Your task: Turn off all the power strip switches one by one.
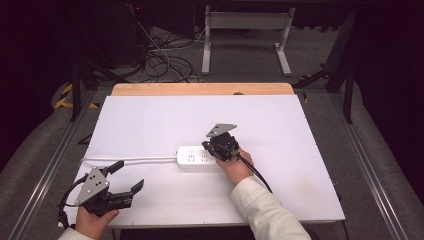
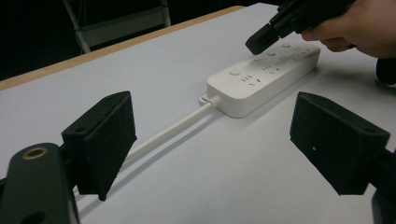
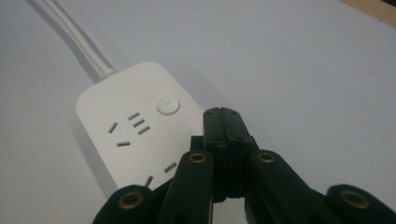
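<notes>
Left tongs [image 1: 131,176] sit at the near left corner of the white tabletop [image 1: 150,120], jaws spread wide and holding nothing, aimed toward the centre. A white cable [image 1: 130,160] runs along the tabletop from the left edge to a white power strip [image 1: 195,157] lying flat near the middle. Right tongs [image 3: 224,122], jaws pressed together and gripping nothing, are poised over the strip's top face, beside a round button [image 3: 168,104]. Contact cannot be confirmed.

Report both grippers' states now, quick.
Left gripper: open, empty, near the table's front left corner.
Right gripper: closed, holding nothing, its tip over the white power strip.
</notes>
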